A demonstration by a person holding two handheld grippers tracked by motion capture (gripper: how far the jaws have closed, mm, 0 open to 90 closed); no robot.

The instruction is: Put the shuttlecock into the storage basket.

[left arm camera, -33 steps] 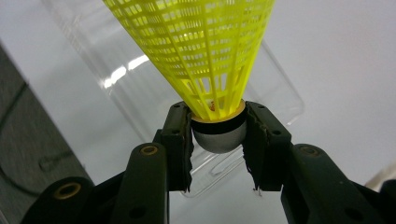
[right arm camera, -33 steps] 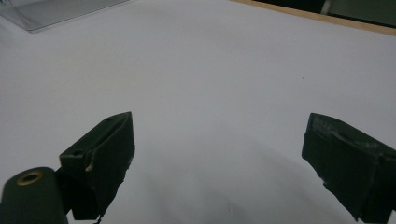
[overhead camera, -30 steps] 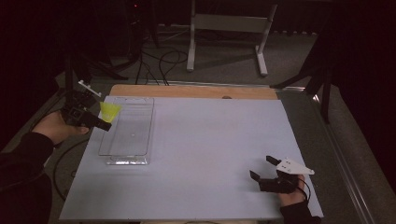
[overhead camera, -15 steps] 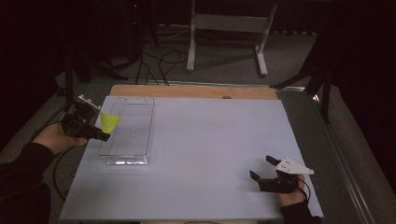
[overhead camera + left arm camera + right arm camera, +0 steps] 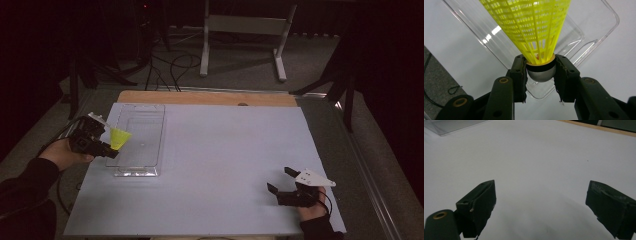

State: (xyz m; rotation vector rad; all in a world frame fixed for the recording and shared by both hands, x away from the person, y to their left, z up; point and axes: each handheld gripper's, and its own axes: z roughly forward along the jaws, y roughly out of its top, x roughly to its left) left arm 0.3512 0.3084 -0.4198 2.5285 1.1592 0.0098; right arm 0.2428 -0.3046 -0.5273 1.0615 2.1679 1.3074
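A yellow plastic shuttlecock (image 5: 119, 138) with a grey cork base (image 5: 541, 73) is held in my left gripper (image 5: 111, 148), whose jaws are shut on the base from both sides. It hangs over the left rim of a clear plastic tray (image 5: 141, 136) at the table's left; the tray (image 5: 596, 30) lies just beyond the shuttlecock's skirt (image 5: 529, 25). My right gripper (image 5: 281, 181) rests low at the table's front right, open, with nothing between its black jaws, over bare white table (image 5: 544, 160).
The white tabletop (image 5: 225, 150) has a wooden strip (image 5: 210, 98) along its far edge. Beyond it stand a metal stand (image 5: 240, 35) and cables on the dark floor. A corner of the clear tray (image 5: 451, 126) lies far off in the right gripper view.
My left gripper has come down and toward the near side with the shuttlecock, from above the tray's far left to its left rim. The right gripper has not moved.
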